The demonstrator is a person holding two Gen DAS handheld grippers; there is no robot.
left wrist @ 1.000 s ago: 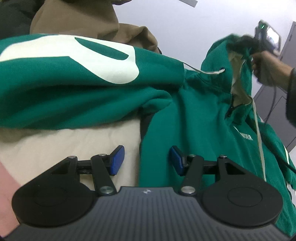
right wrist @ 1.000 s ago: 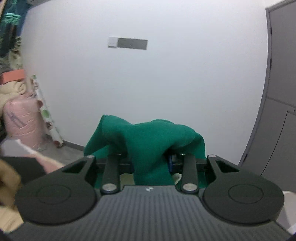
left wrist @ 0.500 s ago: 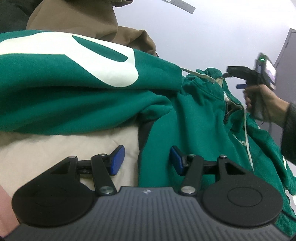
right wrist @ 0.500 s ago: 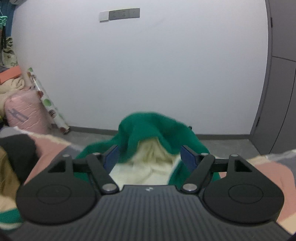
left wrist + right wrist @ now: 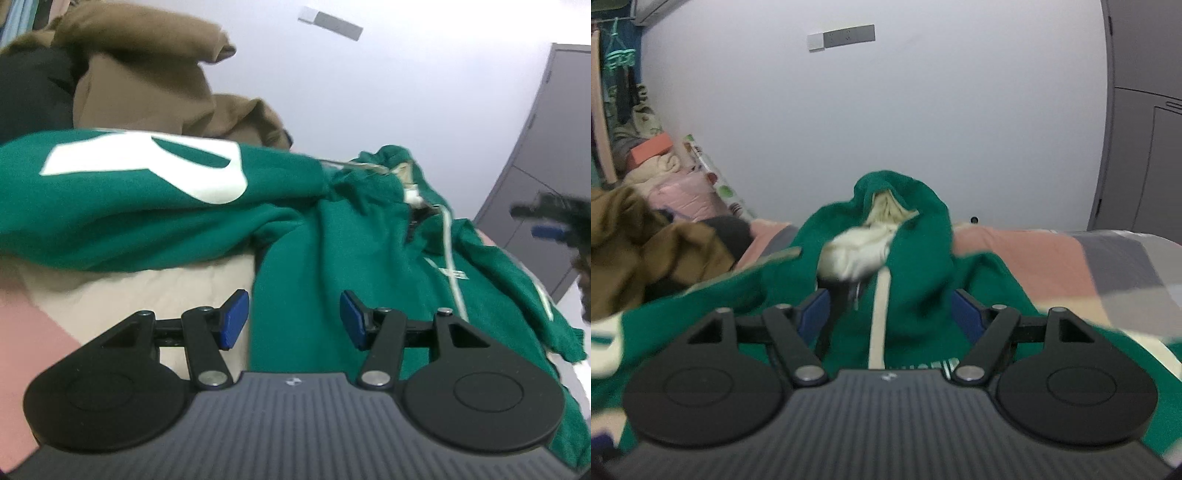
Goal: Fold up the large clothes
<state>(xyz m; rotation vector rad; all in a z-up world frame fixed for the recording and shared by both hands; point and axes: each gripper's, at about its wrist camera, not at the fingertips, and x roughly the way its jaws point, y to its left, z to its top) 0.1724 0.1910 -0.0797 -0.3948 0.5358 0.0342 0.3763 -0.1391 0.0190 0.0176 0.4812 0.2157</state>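
- A large green fleece hoodie [image 5: 362, 266] with white lettering lies spread on a bed whose cover [image 5: 1027, 254] is a patchwork of pink, grey and cream.
- Its hood [image 5: 908, 221] stands bunched up at the far end, the cream lining [image 5: 864, 247] showing in the opening; a flat cream drawstring [image 5: 879, 314] runs down the chest toward the right wrist camera.
- One sleeve [image 5: 140, 199], carrying a big white printed shape, is folded across — it lies over the cream part of the bed, left of the body of the garment.
- The left gripper [image 5: 293, 319] hovers low over the hoodie's left edge; its blue-padded fingers [image 5: 234, 319] stand apart with nothing pressed between them.
- The right gripper [image 5: 890, 317] points at the hood. Its jaws have just been opening and now stand wide; the chest fabric and drawstring lie between them, but the pads do not press on the cloth.
- In the left wrist view the right gripper shows blurred at the right edge, clear of the garment.
- A crumpled brown garment [image 5: 155, 85] is heaped behind the green sleeve, beside something black [image 5: 33, 92].
- Behind the bed — a white wall [image 5: 923, 110] with a switch plate [image 5: 842, 36], and a grey wardrobe [image 5: 1145, 147] at the right.
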